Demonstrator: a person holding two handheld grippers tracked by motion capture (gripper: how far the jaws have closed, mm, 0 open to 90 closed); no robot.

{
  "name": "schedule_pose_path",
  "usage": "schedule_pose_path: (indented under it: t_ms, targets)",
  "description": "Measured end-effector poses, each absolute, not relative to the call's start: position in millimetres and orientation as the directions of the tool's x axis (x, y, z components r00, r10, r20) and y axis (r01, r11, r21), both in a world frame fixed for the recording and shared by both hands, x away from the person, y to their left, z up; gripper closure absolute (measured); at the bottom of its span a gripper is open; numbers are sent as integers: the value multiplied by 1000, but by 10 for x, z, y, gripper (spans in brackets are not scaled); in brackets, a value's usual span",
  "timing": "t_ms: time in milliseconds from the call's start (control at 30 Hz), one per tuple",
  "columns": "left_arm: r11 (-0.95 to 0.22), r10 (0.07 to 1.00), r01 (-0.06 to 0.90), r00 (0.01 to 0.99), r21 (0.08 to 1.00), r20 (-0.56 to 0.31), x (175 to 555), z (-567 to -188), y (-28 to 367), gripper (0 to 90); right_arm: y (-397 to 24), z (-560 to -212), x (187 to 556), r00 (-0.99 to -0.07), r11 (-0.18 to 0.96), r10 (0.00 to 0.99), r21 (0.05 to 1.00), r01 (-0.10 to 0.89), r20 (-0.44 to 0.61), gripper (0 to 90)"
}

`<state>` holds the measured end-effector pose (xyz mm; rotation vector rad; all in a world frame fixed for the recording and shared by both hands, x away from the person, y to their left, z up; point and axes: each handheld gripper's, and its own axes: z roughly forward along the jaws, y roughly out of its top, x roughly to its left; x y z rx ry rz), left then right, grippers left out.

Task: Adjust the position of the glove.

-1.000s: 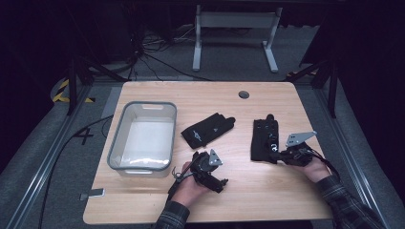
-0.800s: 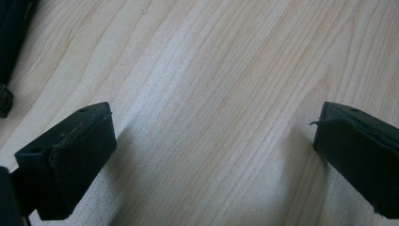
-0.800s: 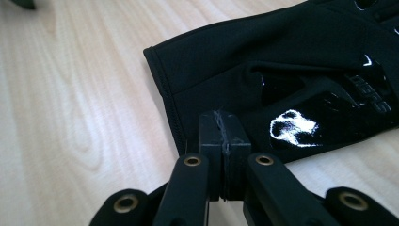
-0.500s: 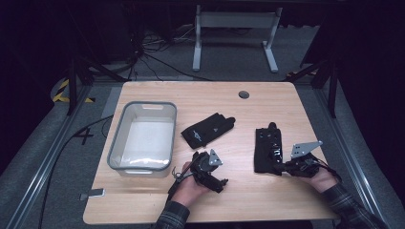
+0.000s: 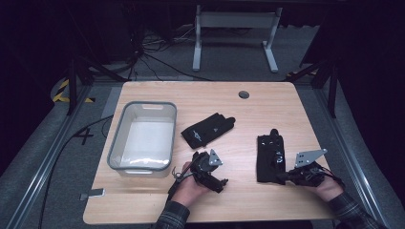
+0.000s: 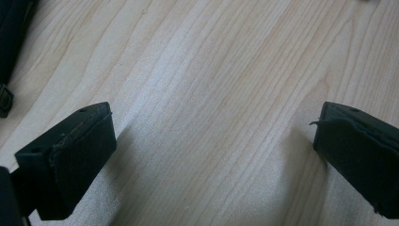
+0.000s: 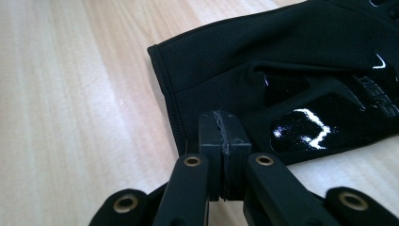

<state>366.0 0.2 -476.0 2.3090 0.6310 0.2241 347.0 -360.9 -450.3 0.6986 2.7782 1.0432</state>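
Right gripper [image 7: 224, 141], jaws clamped on the flat black glove's [image 5: 270, 157] cuff edge, near the table's [image 5: 296, 210] front-right rim; left gripper [image 6: 211, 155] gapes over bare wood.

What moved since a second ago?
The right gripper, shut on the cuff of the right glove, slid toward the person and dragged the glove a little nearer the table's front edge. The left gripper, the other glove and the bin stayed put.

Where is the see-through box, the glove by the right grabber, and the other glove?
clear bin [image 5: 119, 138], high view, left rim.
right glove [image 5: 269, 160], high view, palm area.
middle glove [image 5: 205, 131], high view, its middle.
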Motion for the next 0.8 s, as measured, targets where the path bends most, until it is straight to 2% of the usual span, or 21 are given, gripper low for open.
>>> schedule_pose_path:
  t_ms: [433, 800]
  targets:
    - [-621, 501, 376, 865, 688, -21, 3660, -4759, 2, 0, -3618, -4442, 3360, -907, 661, 415, 662, 352, 69, 900]
    - [-620, 501, 377, 865, 688, -22, 3661, -4760, 1, 1, -3607, -4321, 3982, -848, 601, 529, 700, 386, 13, 900]
